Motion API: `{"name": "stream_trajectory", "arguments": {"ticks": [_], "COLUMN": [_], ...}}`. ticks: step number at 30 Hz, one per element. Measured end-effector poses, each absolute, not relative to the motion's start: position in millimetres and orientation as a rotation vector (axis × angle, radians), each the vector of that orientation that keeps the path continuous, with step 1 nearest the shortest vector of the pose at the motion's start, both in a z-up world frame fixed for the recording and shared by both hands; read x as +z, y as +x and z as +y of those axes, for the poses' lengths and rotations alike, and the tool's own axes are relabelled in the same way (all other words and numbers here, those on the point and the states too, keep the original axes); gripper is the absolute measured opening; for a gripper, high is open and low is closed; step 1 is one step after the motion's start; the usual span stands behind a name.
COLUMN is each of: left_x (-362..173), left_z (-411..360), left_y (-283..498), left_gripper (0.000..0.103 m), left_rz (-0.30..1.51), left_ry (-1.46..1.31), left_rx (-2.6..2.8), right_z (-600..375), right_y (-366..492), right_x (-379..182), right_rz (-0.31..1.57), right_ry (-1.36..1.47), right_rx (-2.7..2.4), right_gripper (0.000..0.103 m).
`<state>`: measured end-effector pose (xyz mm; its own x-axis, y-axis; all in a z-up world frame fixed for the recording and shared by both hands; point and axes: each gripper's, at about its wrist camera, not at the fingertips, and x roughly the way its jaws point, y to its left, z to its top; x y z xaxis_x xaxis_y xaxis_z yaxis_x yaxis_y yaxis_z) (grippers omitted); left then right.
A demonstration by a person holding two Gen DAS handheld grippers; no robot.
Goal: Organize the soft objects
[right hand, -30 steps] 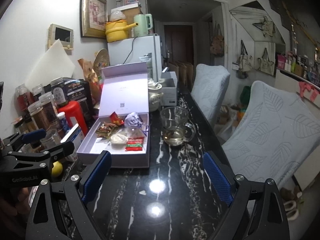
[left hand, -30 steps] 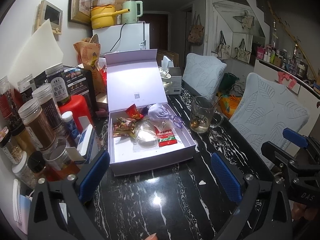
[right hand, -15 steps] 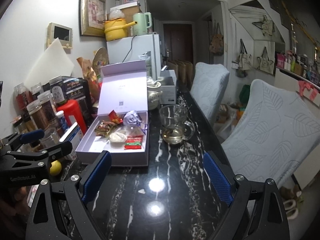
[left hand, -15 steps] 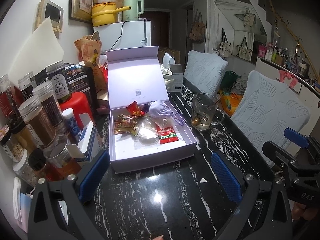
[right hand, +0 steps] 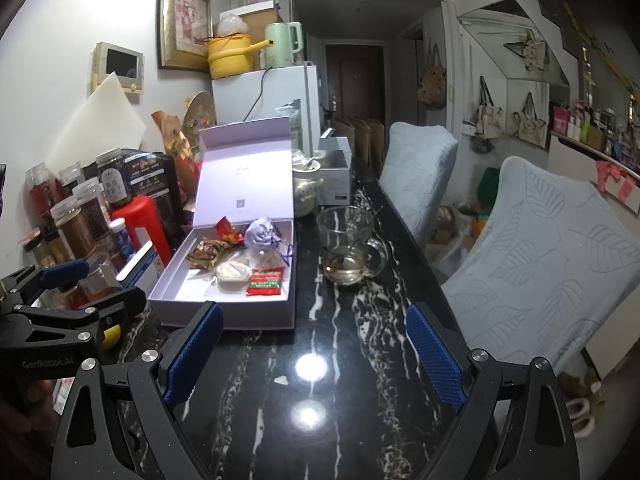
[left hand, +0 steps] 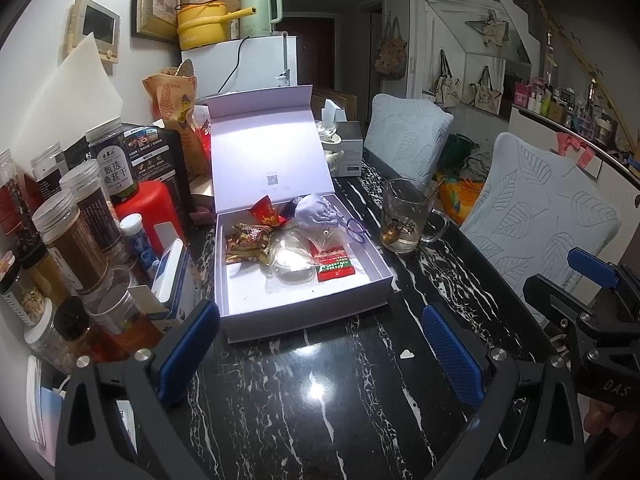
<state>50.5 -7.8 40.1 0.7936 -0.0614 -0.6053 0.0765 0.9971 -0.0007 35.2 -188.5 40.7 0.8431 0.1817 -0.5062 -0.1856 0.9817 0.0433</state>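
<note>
Soft packets (left hand: 288,246) and pouch (left hand: 316,210) lay inside the open box (left hand: 304,312) on the table (left hand: 320,400) | your left claw (left hand: 316,352) and right claw (right hand: 312,356) hung released, empty | sorting looked nearly finished; lid unclosed.

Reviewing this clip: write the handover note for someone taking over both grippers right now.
Left gripper: open, holding nothing, above the black marble table in front of the open white box.
Right gripper: open, holding nothing, to the right of that box.
In the box: lilac pouch, red packet, clear bag, brown snack wrapper, red wrapper. Lid stands open.
Glass mug stands on the table to the right of the box.
Done: the soft items seen lie in the box.
Left: probably closing the lid; no other soft items visible on the table.
</note>
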Motion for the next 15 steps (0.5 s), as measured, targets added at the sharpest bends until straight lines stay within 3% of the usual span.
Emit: {"name": "stream_trajectory", "arguments": {"ticks": [15], "left_x": [36.6], "left_z": [-9.6], "left_y": [55.1], "left_gripper": [0.103], "left_rz": [0.658], "left_ry": [0.031], "left_rx": [-0.08], "right_z": [-188.9], "right_y": [35.7], "right_x": [37.4], "right_rz": [0.542], "right_ry": [-0.008], "right_rx": [0.196], "right_gripper": [0.094]}}
